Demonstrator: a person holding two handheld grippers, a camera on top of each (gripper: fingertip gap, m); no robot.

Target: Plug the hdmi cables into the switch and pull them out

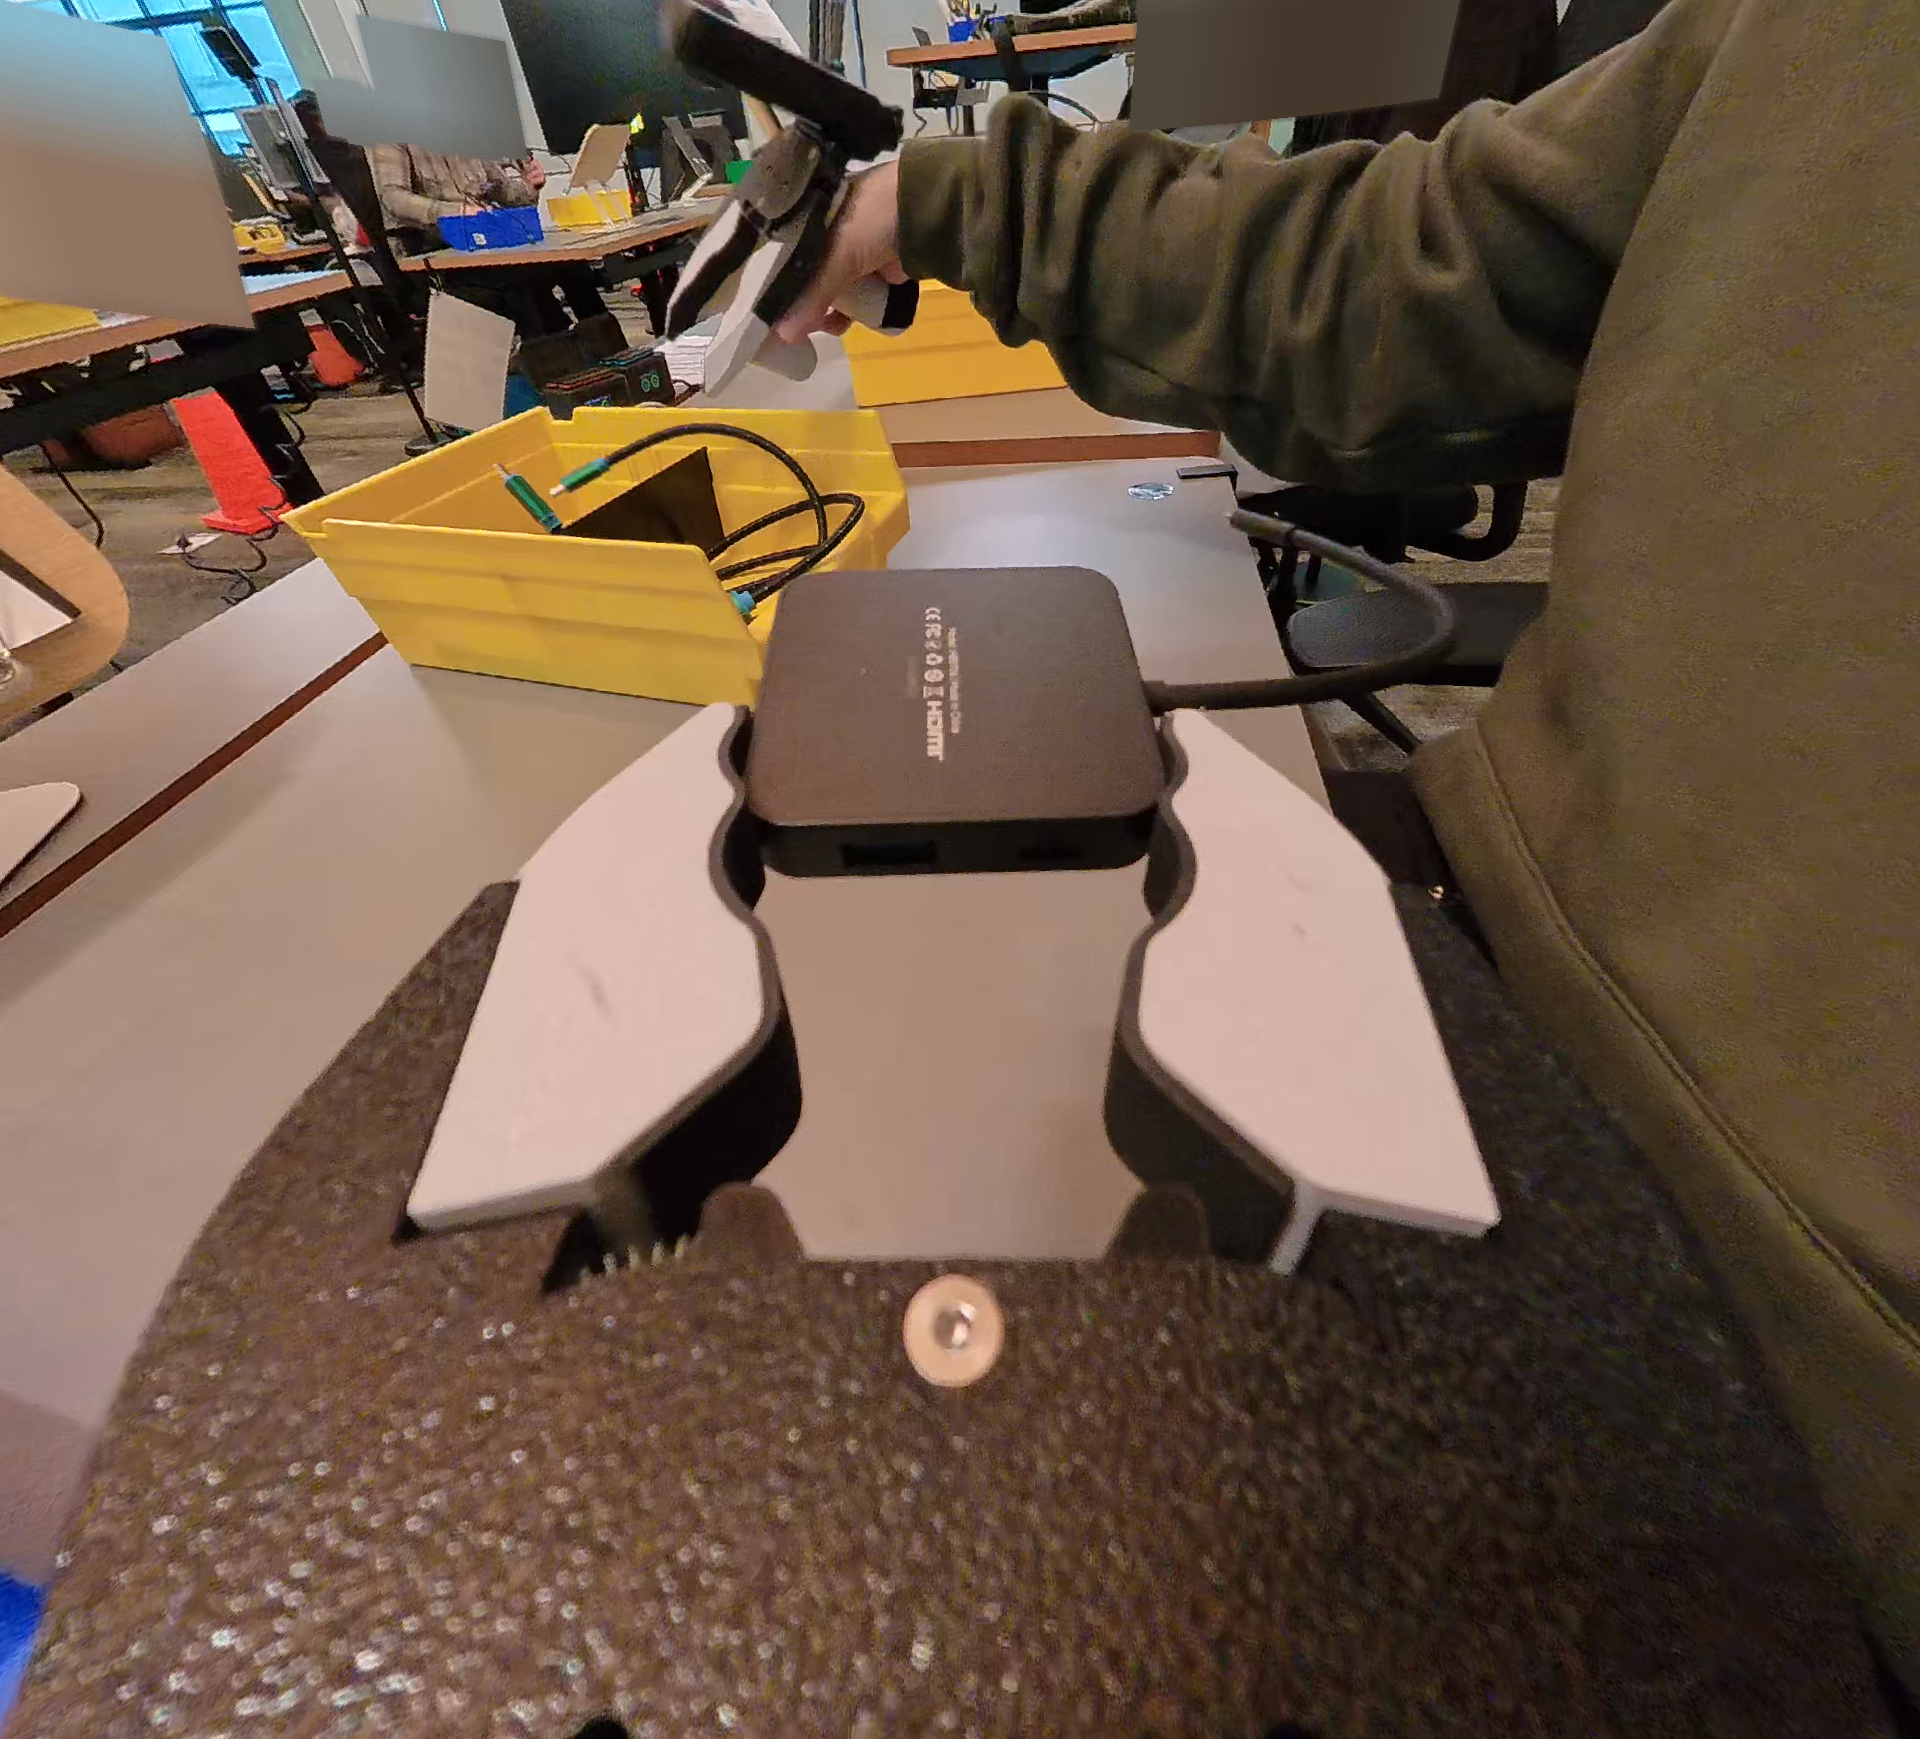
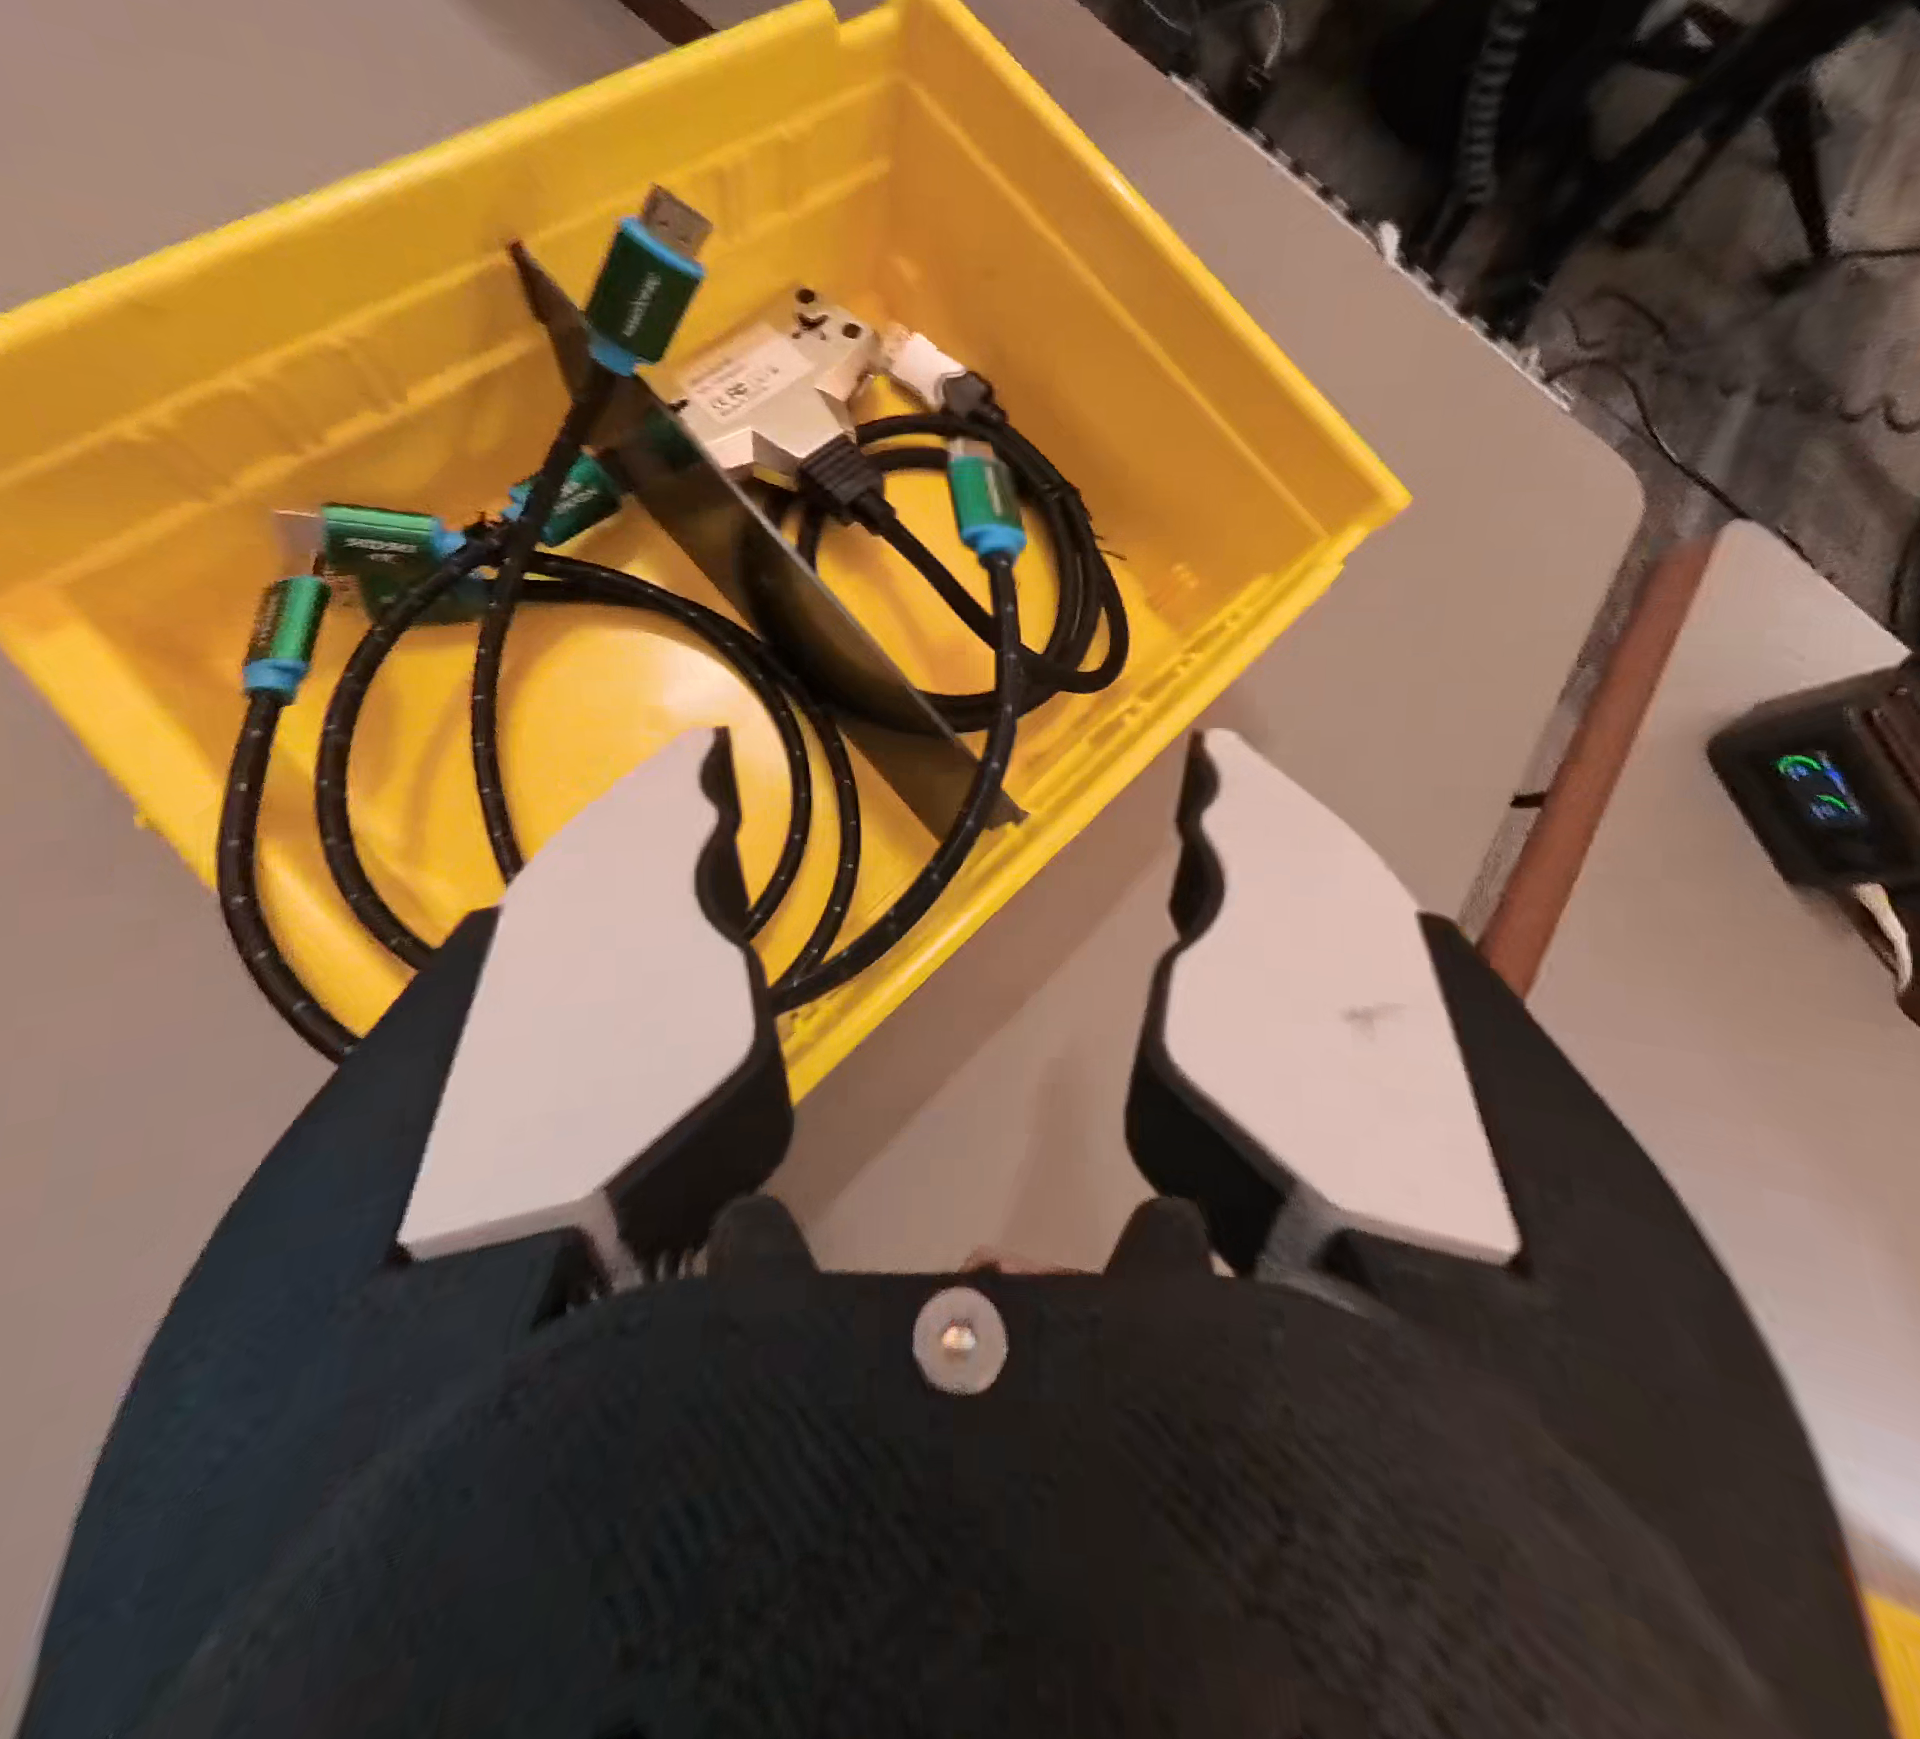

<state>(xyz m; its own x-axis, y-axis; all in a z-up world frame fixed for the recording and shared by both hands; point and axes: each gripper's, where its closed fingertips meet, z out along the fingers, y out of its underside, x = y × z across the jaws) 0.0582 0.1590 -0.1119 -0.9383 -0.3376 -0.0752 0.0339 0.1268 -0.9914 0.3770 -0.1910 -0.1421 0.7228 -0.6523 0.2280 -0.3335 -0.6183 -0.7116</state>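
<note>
Nearest the left wrist camera, the left hand-held gripper (image 1: 951, 759) clamps the near end of the black switch (image 1: 951, 702), which lies flat on the grey desk (image 1: 312, 858) with its two near ports empty; only this view shows that grip, and the right hand-held gripper (image 1: 727, 339) raised above the yellow bin (image 1: 540, 577). From the right wrist camera, that hand-held gripper (image 2: 956, 806) hangs open and empty over the bin (image 2: 1039, 162), alone revealing the hdmi cables (image 2: 644, 292) coiled inside, a black divider (image 2: 831, 640) and a silver adapter (image 2: 758, 401) at the far right.
</note>
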